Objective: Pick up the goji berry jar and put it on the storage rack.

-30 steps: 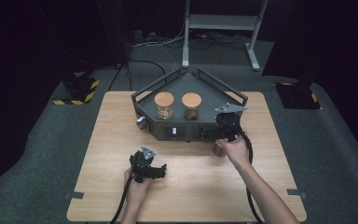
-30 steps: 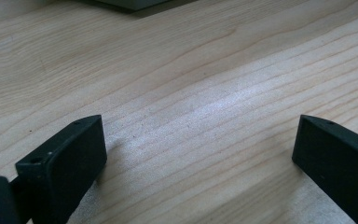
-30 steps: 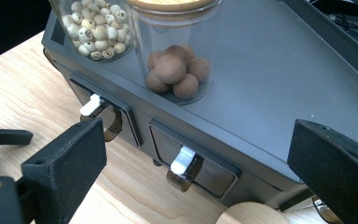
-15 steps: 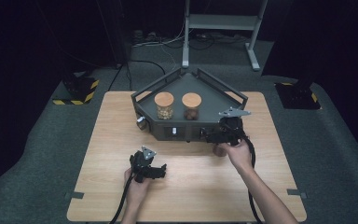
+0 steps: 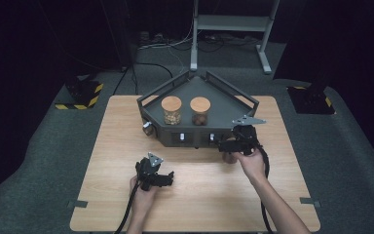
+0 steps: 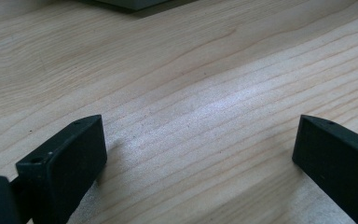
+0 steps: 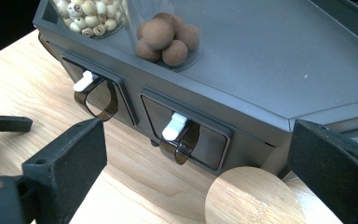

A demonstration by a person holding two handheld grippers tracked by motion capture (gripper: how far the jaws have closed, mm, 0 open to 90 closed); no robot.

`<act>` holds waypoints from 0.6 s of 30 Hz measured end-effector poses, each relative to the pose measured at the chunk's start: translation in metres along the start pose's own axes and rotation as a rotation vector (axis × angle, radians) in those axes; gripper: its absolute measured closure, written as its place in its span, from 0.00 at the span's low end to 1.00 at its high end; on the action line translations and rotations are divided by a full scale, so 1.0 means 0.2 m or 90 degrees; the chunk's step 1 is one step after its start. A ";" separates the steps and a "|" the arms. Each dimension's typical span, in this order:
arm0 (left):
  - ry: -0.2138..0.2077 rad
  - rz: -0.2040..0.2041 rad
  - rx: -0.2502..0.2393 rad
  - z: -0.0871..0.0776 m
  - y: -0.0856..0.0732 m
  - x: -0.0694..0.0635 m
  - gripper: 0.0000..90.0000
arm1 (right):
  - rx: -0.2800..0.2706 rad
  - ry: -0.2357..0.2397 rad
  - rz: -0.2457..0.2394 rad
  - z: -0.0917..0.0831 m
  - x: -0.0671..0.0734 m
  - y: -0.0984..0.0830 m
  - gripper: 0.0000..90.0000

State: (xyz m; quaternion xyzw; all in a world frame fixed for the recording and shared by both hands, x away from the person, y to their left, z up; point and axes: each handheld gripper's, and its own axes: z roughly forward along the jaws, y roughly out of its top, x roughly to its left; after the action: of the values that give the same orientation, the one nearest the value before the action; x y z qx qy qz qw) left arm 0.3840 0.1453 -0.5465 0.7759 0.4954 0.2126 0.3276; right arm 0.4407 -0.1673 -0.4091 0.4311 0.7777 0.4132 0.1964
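The right gripper (image 5: 227, 146) hangs at the front wall of the dark tray (image 5: 224, 92), near its right corner, with its jaws spread wide and nothing between them. In the right gripper view the same gripper (image 7: 196, 154) looks down on a round wooden lid (image 7: 255, 196) that lies low between the jaws — close to the right one, touching neither as far as the view tells. From above, that lid (image 5: 230, 157) sits on the table (image 5: 117, 122) just in front of the tray, partly under the hand.

Two small drawers with white tabs and brown clear pulls face this gripper: the nearer pull (image 7: 181, 140) is just behind the lid, the other (image 7: 97, 95) further left. On the tray stand two jars with wooden lids — the left jar (image 5: 171, 110) holds pale seeds, the right jar (image 5: 200, 111) holds brown balls, and they stand just beside each other.

The left gripper (image 5: 157, 179) rests low over bare wood, well apart from the tray, toward the table's near left. Its jaws are also spread wide; the left gripper view (image 6: 196, 140) has just wood grain between them.
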 end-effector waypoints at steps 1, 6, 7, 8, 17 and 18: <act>0.000 0.000 0.000 0.00 0.00 0.00 0.03 | -0.001 0.000 0.001 0.00 0.00 0.00 0.05; 0.000 0.000 0.000 0.00 0.00 0.00 0.03 | 0.002 -0.001 0.005 0.00 -0.02 -0.03 0.05; 0.000 0.000 0.000 0.00 0.00 0.00 0.03 | 0.004 -0.001 0.007 0.00 -0.02 -0.03 0.05; 0.000 0.000 0.000 0.00 0.00 0.00 0.03 | 0.004 -0.001 0.008 0.00 -0.02 -0.04 0.05; 0.000 0.000 0.000 0.00 0.00 0.00 0.03 | 0.008 0.003 0.011 0.00 -0.04 -0.07 0.05; 0.000 0.001 0.000 0.00 0.00 0.00 0.03 | 0.009 0.003 0.010 0.00 -0.04 -0.07 0.05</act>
State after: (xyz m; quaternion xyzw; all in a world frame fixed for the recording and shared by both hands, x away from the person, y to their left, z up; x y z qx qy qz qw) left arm 0.3840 0.1454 -0.5465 0.7763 0.4950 0.2127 0.3273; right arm 0.4377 -0.1787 -0.4207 0.4374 0.7777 0.4103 0.1885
